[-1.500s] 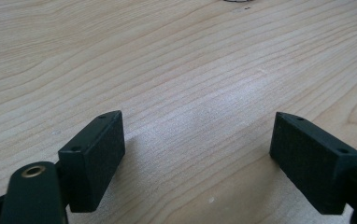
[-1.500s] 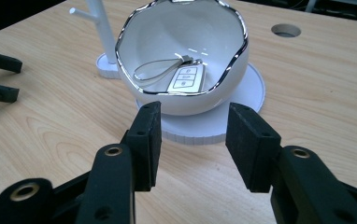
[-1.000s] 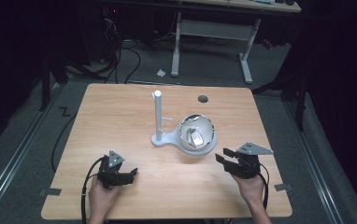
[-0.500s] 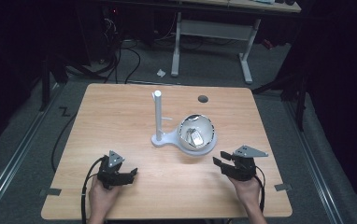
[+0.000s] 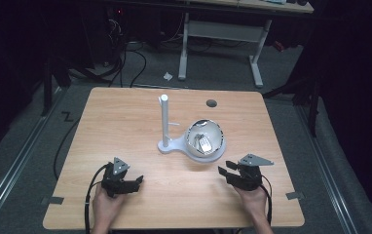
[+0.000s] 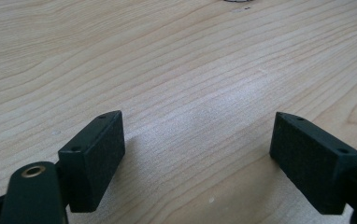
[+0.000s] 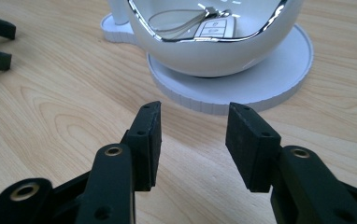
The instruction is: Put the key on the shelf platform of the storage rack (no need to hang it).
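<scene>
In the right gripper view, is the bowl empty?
No: a car key fob with a thin loop strap lies inside the white bowl, which sits on a round white base.

I see a light wood-grain tabletop (image 5: 125, 122) across the middle of the high view. Right of centre on it sits 1 white stand (image 5: 167, 145), its flat base touching the wood, with an upright post at its left end and a white bowl (image 5: 213, 146) at its right. A dark round hole (image 5: 211, 103) marks the upper right of the tabletop.
</scene>
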### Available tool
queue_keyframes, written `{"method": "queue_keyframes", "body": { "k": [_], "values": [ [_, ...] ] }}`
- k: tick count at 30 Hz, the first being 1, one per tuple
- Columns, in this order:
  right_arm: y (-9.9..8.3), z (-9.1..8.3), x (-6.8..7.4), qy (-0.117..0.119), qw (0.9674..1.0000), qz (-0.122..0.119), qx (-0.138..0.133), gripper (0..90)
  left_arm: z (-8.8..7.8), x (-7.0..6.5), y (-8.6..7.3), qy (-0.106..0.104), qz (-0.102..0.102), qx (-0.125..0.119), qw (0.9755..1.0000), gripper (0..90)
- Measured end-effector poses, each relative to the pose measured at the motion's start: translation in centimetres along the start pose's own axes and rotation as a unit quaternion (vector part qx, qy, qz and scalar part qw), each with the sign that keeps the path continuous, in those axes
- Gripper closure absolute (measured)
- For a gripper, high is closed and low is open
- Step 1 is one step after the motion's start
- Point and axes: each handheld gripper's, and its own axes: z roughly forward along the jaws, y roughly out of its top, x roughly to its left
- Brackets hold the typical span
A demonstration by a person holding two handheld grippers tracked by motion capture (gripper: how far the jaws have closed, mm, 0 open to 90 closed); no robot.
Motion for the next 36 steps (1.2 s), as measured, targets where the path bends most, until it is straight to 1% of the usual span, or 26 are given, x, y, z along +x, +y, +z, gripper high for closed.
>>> {"method": "queue_keyframes", "body": {
  "k": [2, 4, 6, 11, 14, 16, 21, 32, 36],
  "values": [
    [-0.1, 0.4, 0.2, 0.002, 1.0000, -0.003, 0.003, 56.1, 0.0, 0.0, 0.0, 0.000, 0.000, 0.000, 1.0000, 18.4],
    [-0.1, 0.7, 0.4, 0.006, 1.0000, 0.001, 0.006, 56.0, 0.0, 0.0, 0.0, 0.000, 0.000, 0.000, 1.0000, 18.4],
    [-0.1, 1.0, 0.5, 0.006, 0.9999, -0.003, 0.007, 56.0, 0.0, 0.0, 0.0, 0.000, 0.000, 0.000, 1.0000, 18.4],
    [-0.3, 1.4, 0.8, 0.008, 0.9999, -0.006, 0.012, 56.0, 0.0, 0.0, 0.0, 0.000, 0.000, 0.000, 1.0000, 18.3],
    [-0.6, 1.6, 0.9, 0.009, 0.9998, -0.005, 0.018, 55.8, 0.0, 0.0, 0.0, 0.000, 0.000, 0.000, 1.0000, 18.4],
    [-0.8, 1.8, 1.0, 0.011, 0.9996, -0.009, 0.022, 55.5, 0.0, 0.0, 0.0, 0.000, 0.000, 0.000, 1.0000, 18.4],
    [-1.3, 2.5, 1.3, 0.007, 0.9992, -0.016, 0.037, 55.2, 0.0, 0.0, 0.0, 0.000, 0.000, 0.000, 1.0000, 18.4],
    [-2.1, 3.4, 2.1, 0.009, 0.9986, -0.017, 0.050, 54.9, 0.0, 0.0, 0.0, 0.000, 0.000, 0.000, 1.0000, 18.3],
    [-2.2, 3.5, 2.3, 0.008, 0.9982, -0.023, 0.055, 54.1, 0.0, 0.0, 0.0, 0.000, 0.000, 0.000, 1.0000, 18.3]
  ]
}}
